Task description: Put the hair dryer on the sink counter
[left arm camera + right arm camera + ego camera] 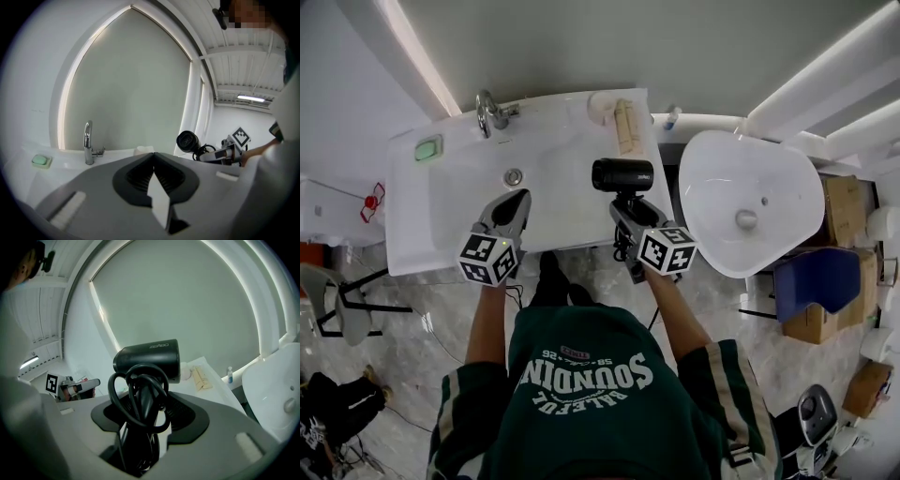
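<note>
— Grippers, left and right: how does each stand?

— Left gripper [153, 161]: jaws pressed together, nothing between them. It hovers over the bowl of the sink counter [572, 131], near the drain [514, 176]. Right gripper [147, 404]: jaws clamped on the handle of the hair dryer [149, 358], with the black cord [123, 401] looped round that handle.

— Where does the dryer lie relative to the counter?

— Head view: its black barrel lies crosswise over the counter's right part, just in front of a beige tube [626, 127], with the handle pointing back toward the person. Whether it touches the surface cannot be told.

— Other fixtures?

— Chrome faucet [492, 112] at the rear, left of centre. Green soap [427, 148] at the rear left corner. Small bottle [672, 117] just beyond the counter's right rear corner. Separate white basin [787, 187] to the right of the counter.
</note>
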Demonstrator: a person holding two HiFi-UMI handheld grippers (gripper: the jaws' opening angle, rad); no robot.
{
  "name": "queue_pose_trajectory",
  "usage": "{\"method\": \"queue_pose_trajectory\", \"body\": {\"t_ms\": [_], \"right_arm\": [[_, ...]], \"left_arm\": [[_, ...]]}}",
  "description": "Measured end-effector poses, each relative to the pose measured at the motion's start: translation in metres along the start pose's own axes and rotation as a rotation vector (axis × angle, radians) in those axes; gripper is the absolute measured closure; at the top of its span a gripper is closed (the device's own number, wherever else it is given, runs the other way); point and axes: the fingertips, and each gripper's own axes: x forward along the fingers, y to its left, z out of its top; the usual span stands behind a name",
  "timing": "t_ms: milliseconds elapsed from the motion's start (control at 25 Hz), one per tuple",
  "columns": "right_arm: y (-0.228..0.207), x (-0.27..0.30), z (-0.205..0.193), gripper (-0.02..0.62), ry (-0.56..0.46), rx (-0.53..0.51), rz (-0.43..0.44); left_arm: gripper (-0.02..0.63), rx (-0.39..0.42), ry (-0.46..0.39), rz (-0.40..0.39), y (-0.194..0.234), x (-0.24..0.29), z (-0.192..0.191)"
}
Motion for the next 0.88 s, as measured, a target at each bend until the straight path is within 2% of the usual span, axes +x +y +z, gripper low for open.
{"method": "queue_pose_trajectory", "body": {"t_ms": [560, 880], "right_arm": [[-0.035, 0.008, -0.034, 0.362, 0.099, 0.021, -0.091], [-0.075, 0.031, -0.038, 0.362, 0.172, 0.031, -0.158]], "left_arm": [[0.554, -0.045, 0.046, -0.023, 0.013, 0.005, -0.027], [0.554, -0.068, 0.066, -0.008, 0.031, -0.002, -0.038]]}}
